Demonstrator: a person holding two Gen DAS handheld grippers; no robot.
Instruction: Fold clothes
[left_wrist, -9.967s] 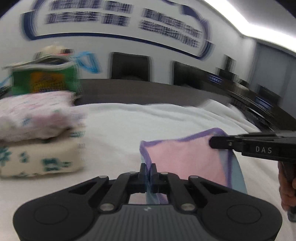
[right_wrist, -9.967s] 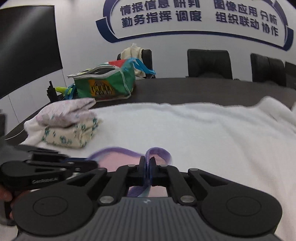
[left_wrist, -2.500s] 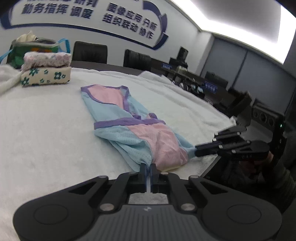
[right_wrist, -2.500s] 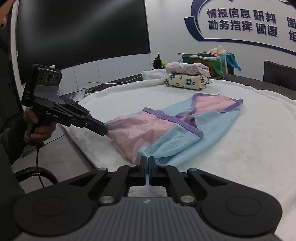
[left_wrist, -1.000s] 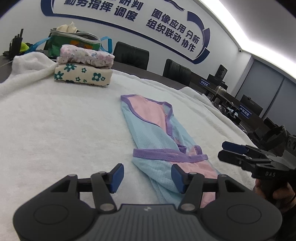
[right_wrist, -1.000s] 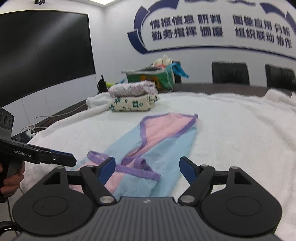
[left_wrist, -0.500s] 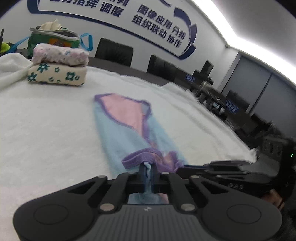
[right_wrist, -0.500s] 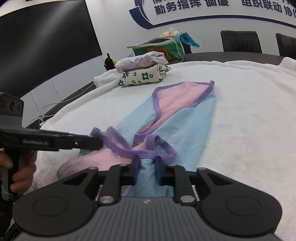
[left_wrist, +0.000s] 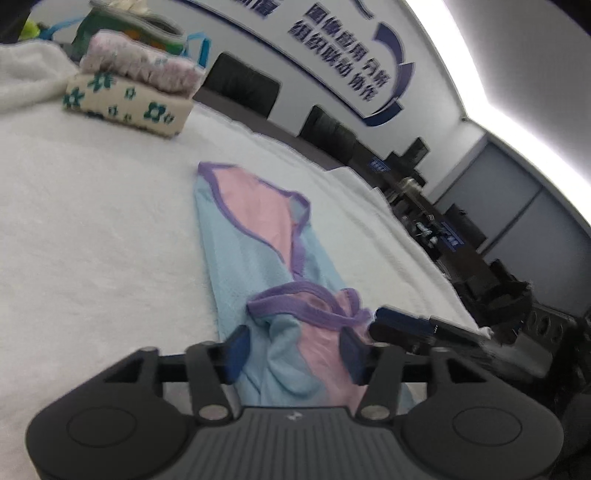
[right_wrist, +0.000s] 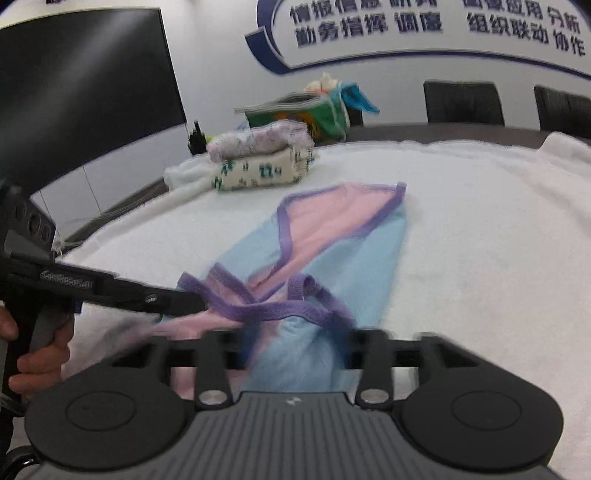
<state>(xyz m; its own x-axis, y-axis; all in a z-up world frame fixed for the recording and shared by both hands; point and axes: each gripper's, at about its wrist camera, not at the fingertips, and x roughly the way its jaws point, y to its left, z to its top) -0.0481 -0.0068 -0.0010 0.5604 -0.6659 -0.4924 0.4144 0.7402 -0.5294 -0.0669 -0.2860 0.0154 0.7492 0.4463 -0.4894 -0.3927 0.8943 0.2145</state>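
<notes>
A pink and light-blue garment (left_wrist: 255, 254) (right_wrist: 343, 251) with purple trim lies lengthwise on the white towel-covered table (left_wrist: 92, 240). Its near end is bunched and doubled over, with a purple band (left_wrist: 306, 299) (right_wrist: 273, 310) across it. My left gripper (left_wrist: 293, 352) sits low at this near end, jaws opening, and cloth lies between the blue pads without being pinched. My right gripper (right_wrist: 295, 343) is just beside it, jaws also opening over the same bunched end. Each gripper shows in the other's view: the right gripper's fingers (left_wrist: 399, 328) and the left gripper's fingers (right_wrist: 177, 302).
Two folded floral garments (left_wrist: 129, 99) (right_wrist: 258, 162) are stacked at the far left of the table, and behind them stands a green bag (right_wrist: 306, 114). Black chairs (right_wrist: 461, 103) line the far side. A large dark screen (right_wrist: 85, 81) hangs to the left. A hand (right_wrist: 40, 362) grips the left tool.
Half a second ago both grippers were shut on the garment's near end. Now both sets of jaws have spread apart and the cloth lies loose and bunched between them.
</notes>
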